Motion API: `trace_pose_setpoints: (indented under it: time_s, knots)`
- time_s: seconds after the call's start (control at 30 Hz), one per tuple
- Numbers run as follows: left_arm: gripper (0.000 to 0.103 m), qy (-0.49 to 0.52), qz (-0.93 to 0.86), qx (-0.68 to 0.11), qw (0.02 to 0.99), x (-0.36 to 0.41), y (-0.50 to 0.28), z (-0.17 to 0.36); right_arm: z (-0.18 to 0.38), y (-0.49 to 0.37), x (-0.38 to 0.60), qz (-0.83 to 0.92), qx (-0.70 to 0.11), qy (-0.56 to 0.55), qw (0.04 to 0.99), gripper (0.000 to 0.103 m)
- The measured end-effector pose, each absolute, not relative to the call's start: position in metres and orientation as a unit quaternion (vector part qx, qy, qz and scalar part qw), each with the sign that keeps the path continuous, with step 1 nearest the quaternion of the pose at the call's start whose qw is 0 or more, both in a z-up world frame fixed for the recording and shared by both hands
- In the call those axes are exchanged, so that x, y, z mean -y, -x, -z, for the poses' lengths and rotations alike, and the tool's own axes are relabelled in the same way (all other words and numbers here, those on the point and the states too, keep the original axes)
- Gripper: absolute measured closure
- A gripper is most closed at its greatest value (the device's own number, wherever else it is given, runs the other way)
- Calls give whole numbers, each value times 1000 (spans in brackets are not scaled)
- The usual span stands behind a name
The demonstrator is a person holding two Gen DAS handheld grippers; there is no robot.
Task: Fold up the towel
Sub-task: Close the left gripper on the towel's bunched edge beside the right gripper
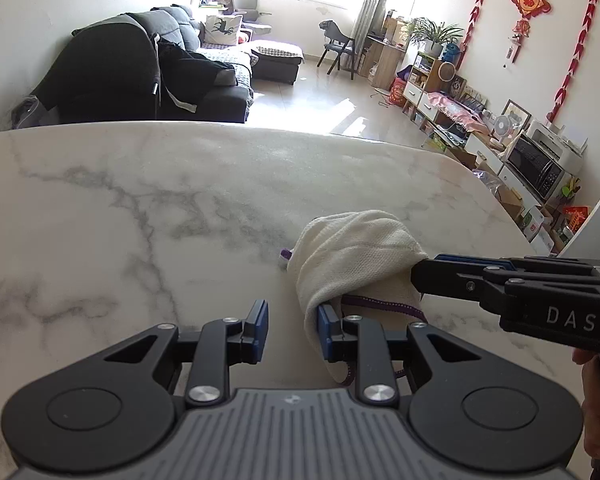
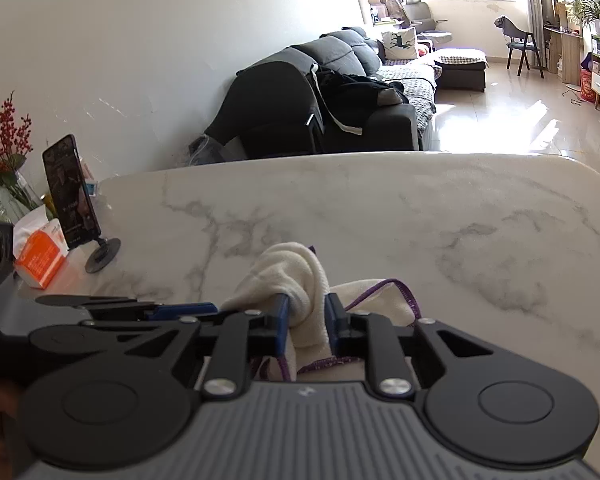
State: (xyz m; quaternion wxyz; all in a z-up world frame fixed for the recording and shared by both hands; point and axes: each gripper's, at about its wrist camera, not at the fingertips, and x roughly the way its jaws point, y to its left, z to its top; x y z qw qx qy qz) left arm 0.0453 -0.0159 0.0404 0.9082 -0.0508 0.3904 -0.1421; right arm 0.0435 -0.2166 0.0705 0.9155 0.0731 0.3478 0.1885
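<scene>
The only clear writing is the white "DAS" on the black body of the right gripper, which reaches in from the right edge of the left wrist view; small pale print on the left tool's body at the left edge of the right wrist view is too cut off to read, and the print on the orange tissue box cannot be made out. The cream towel, hemmed in purple stitching, lies bunched on the marble table near the front edge and right of centre in the left wrist view. In the right wrist view the right gripper is clamped on a rolled fold of the towel, cloth filling the gap between its blue pads. The left gripper has its fingers apart; the right blue pad is tucked under the towel's near edge, and bare marble shows between the two pads. Beyond the towel the tabletop stretches bare to its rounded far edge, with wide room to the left and ahead. At the table's far left a phone on a stand sits just beside the tissue box, well apart from the towel. A dark sofa stands past the table.
</scene>
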Motion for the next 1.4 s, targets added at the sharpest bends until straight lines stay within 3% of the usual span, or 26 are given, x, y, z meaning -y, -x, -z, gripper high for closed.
trace_pose_setpoints:
  time_s: [0.17,0.3,0.53,0.7,0.73,1.4]
  knots:
    - [76,55,126,-397,907,8,-45,-34,-70,-42,219,-177,-346,-73,918,55]
    - [76,54,103,-408,906,2,-46,-26,-73,-40,223,-167,-339,-71,923,47]
    - [74,62,91,-412,904,-9,-44,-27,-65,-49,235,-127,-352,-83,924,44]
    - [27,61,74,-401,911,-15,-39,-34,-52,-57,234,-117,-370,-86,918,44]
    - [23,58,71,-398,913,-15,-38,-36,-49,-58,234,-116,-373,-87,916,44]
    - [21,27,128,-355,926,16,-21,-72,-32,-66,224,-116,-394,-81,908,46]
